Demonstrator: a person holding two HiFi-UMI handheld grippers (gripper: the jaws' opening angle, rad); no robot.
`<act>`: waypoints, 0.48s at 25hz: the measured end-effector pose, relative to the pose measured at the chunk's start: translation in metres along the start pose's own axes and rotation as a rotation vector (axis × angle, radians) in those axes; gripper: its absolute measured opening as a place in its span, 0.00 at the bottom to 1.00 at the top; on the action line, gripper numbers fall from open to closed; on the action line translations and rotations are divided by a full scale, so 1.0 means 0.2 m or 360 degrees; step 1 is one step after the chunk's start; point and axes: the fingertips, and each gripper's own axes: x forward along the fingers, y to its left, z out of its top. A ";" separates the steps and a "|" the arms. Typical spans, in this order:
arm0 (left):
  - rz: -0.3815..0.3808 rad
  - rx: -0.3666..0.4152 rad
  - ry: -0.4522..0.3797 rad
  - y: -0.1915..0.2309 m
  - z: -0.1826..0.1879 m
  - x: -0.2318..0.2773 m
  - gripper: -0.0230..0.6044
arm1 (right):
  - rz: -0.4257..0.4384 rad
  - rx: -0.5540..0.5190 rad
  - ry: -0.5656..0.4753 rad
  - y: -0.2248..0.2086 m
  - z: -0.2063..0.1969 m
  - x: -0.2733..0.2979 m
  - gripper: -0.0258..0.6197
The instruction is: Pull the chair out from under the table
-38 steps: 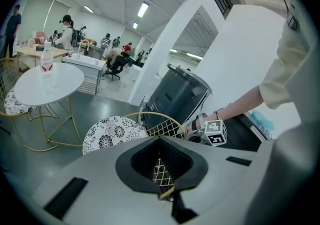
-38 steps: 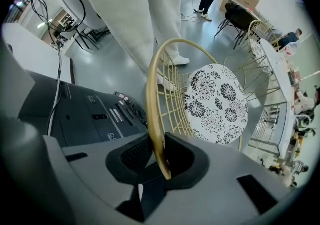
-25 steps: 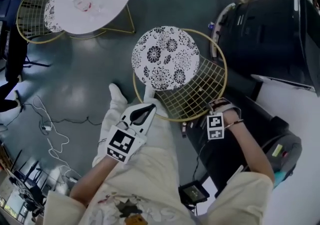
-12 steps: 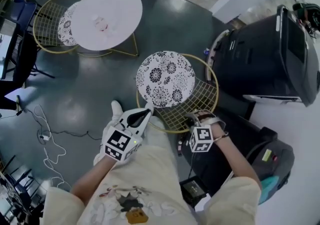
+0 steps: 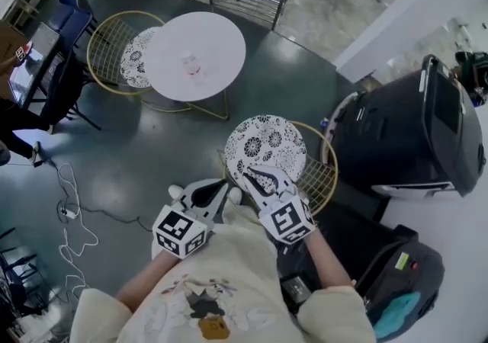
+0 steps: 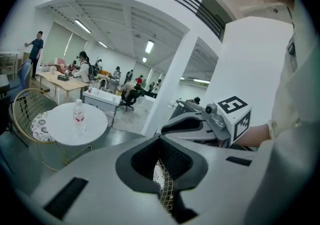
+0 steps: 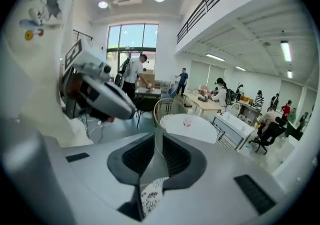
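The chair (image 5: 267,147), with a black-and-white flowered seat and a gold wire back (image 5: 319,178), stands on the dark floor about a chair's width from the round white table (image 5: 194,56). Both grippers hang above the chair's near edge, close to the person's body, and neither touches it. My left gripper (image 5: 224,184) is shut with nothing in it; in the left gripper view (image 6: 160,141) only the wire back shows far below through the slit. My right gripper (image 5: 246,173) is also shut and empty in the right gripper view (image 7: 156,136), with a bit of seat (image 7: 150,196) beneath.
A water bottle (image 5: 189,67) stands on the table. A second gold chair (image 5: 114,52) sits against the table's far left side. A large black machine (image 5: 412,128) stands close to the chair's right. Cables (image 5: 69,212) lie on the floor at left. People work at desks beyond.
Both grippers have let go of the chair's back rim and risen. The right one swung left, next to the left one. The head view has lifted and takes in more of the room.
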 end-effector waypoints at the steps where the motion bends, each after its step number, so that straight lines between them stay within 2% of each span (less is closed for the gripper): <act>1: 0.0023 -0.0013 -0.0029 0.02 0.03 -0.03 0.04 | 0.0001 0.0030 -0.0076 -0.02 0.10 0.01 0.12; 8: 0.0102 0.0037 -0.0232 0.04 0.28 -0.24 0.04 | 0.0062 0.0242 -0.0633 0.02 0.64 -0.05 0.11; 10: 0.0117 0.0047 -0.0282 0.05 0.35 -0.29 0.04 | 0.0056 0.0247 -0.0703 0.05 0.72 -0.05 0.11; 12: 0.0132 0.0054 -0.0311 0.05 0.37 -0.32 0.04 | 0.0030 0.0183 -0.0699 0.11 0.76 -0.05 0.10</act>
